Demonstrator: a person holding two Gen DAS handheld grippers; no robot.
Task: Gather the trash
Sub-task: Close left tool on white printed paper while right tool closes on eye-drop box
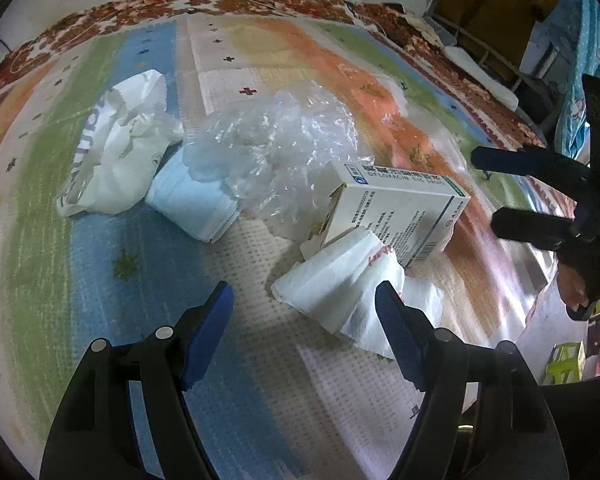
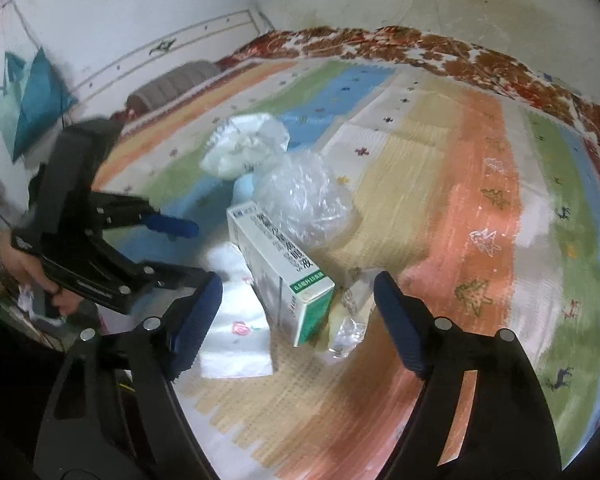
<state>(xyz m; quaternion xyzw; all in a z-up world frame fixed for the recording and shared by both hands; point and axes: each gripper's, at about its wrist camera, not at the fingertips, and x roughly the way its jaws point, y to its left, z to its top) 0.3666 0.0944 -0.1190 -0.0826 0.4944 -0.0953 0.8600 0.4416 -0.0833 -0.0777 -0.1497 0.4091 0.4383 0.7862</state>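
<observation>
Here, litter is lying in a loose cluster on a striped, colourful mat [image 1: 100,240]. The left gripper [image 1: 304,304] is hovering over the near end of the cluster with its blue-padded fingers [image 1: 210,332] standing spread apart and pinching nothing; a folded white tissue [image 1: 340,292] is sitting just beyond them, its near edge reaching the right-hand pad. A white and green medicine box [image 1: 400,212] is lying against the far side of the tissue, touching it. Behind the box a crumpled clear plastic bag [image 1: 276,140] is resting, with a pale blue folded piece, possibly a face mask [image 1: 192,200], tucked under its left edge and a crumpled white bag [image 1: 120,148] further left.

The right gripper [image 2: 298,302] is pointing down at the same box [image 2: 284,276], its fingers [image 2: 400,324] spread wide either side of the box end without pressing on it. A small scrap of clear wrapper [image 2: 348,332] is lying beside the box, on its right. The person's hand [image 2: 16,268] is gripping the left tool's handle at the left edge of the right wrist view.
</observation>
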